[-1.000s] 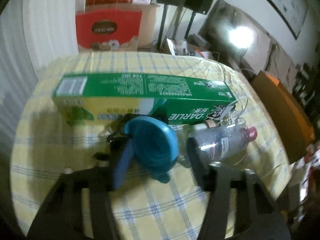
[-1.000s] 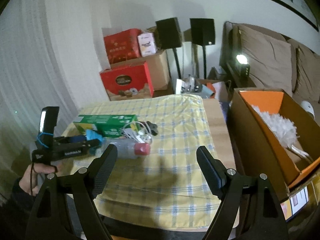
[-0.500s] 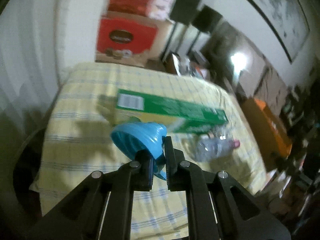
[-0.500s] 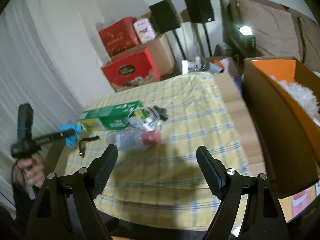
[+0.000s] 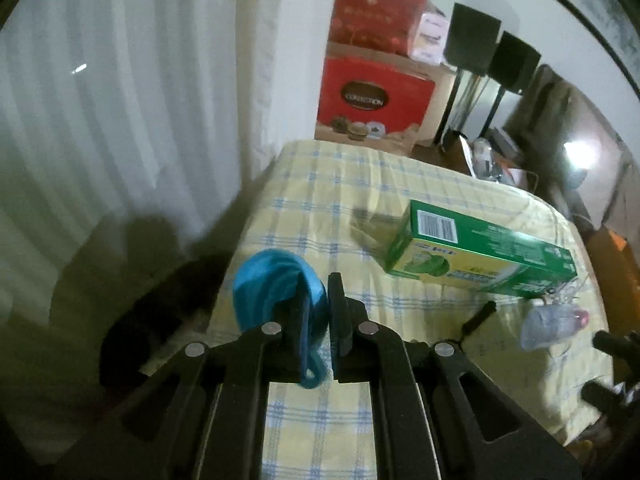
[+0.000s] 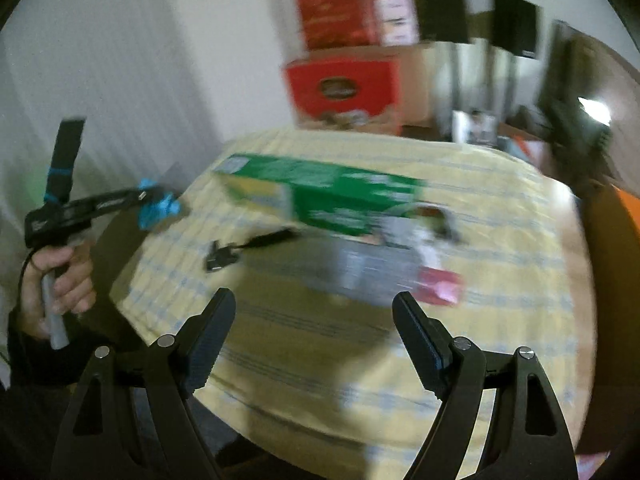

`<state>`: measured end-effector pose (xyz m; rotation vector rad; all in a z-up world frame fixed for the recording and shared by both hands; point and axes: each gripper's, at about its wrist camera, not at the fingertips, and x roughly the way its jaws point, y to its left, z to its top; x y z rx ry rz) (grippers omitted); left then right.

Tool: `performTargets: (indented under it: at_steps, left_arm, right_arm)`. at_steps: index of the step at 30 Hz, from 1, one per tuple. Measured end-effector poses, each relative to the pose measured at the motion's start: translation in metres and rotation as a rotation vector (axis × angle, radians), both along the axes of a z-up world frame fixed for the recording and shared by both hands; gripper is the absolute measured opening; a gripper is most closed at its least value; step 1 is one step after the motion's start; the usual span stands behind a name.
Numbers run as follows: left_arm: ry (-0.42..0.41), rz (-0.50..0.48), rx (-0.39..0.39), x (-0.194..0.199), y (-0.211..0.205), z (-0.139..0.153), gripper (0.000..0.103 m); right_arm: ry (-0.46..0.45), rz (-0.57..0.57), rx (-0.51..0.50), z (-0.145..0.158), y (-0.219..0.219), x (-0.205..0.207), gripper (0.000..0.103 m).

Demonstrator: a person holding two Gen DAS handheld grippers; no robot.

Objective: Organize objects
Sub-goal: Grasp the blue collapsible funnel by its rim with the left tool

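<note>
My left gripper is shut on a blue round plastic object, held up over the table's left edge. In the right wrist view the same blue object hangs in the left gripper, gripped by a hand at the far left. A long green toothpaste box lies across the checked tablecloth. A clear bottle with a pink cap lies beside it. My right gripper stands open and empty above the table's near side, facing the blurred bottle and green box.
A small black clip-like object lies on the cloth left of the bottle. Red gift boxes and black speakers stand behind the table. A white curtain hangs left. An orange-lined cardboard box sits right.
The left gripper closed on the blue object, lifted it off the cloth and carried it left past the table's edge. The right gripper dropped closer to the table, still open.
</note>
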<state>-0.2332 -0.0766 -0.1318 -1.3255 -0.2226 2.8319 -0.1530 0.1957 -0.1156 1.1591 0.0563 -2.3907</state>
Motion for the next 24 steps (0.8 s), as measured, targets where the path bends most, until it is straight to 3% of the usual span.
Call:
performTargets:
  at_steps: [7,11,15,17,20,24]
  left_arm:
    - [-0.04,-0.033,0.101,-0.006,-0.012,-0.022,0.007]
    - [-0.022,-0.063,0.111,-0.003,-0.015,-0.023,0.007]
    - [-0.056,-0.094,0.051,-0.003,-0.011,-0.031,0.008]
    - [-0.054,-0.099,0.079,-0.003,-0.016,-0.032,0.008]
    - [-0.057,-0.12,0.106,-0.003,-0.02,-0.035,0.01]
    - [-0.044,-0.146,0.108,-0.001,-0.023,-0.037,0.019]
  right_arm:
    - [-0.042,0.198,0.052,-0.033,-0.086,-0.03,0.081]
    - [-0.036,0.217,0.086,-0.051,-0.11,-0.037,0.079]
    - [-0.028,0.22,0.102,-0.063,-0.12,-0.041,0.074]
    - [-0.018,0.222,0.108,-0.066,-0.122,-0.042,0.068]
    - [-0.009,0.223,0.122,-0.069,-0.127,-0.043,0.068]
    - [0.02,0.239,0.186,-0.074,-0.137,-0.041,0.068]
